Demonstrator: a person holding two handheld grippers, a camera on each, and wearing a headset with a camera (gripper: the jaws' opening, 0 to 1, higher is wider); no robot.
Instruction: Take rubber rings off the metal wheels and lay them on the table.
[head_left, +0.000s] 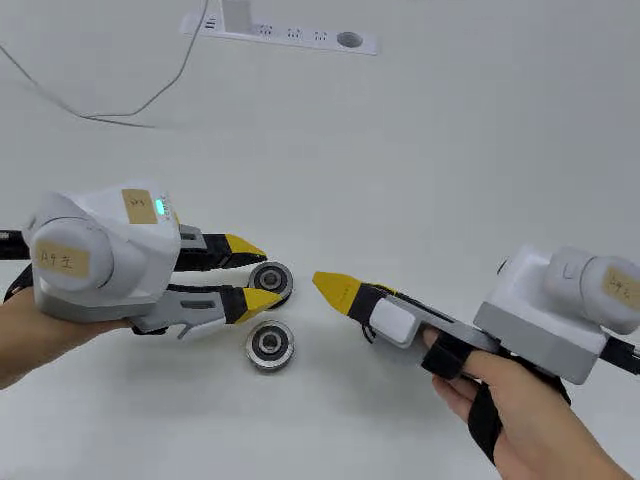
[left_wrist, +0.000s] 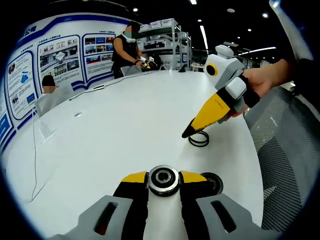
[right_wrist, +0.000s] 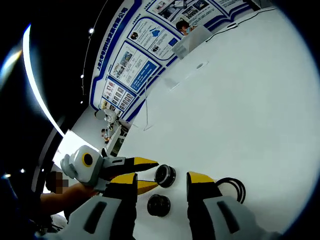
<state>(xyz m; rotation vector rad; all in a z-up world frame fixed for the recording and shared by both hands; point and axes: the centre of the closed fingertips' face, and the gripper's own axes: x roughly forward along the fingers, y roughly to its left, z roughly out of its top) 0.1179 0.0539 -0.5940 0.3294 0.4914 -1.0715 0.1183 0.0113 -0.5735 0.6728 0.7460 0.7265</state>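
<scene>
My left gripper (head_left: 258, 272) is pinching a round metal wheel with a black rim (head_left: 272, 283). A second such wheel (head_left: 270, 345) is lying just beside its lower jaw. My right gripper (head_left: 333, 288) is hanging with its jaws spread, and a loose black rubber ring (right_wrist: 230, 188) is lying just beside it. A white power strip (head_left: 290, 33) is sitting well beyond both grippers. I am failing to read the handwriting on the tan stickers (head_left: 140, 205).

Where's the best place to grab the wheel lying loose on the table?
Grab the wheel across its outer rim, coming down from above. It looks to lie flat with the hub up, so the round rim is free on opposite sides. Stay on the near side: the left hand-held gripper holds the other wheel close behind it.
</scene>
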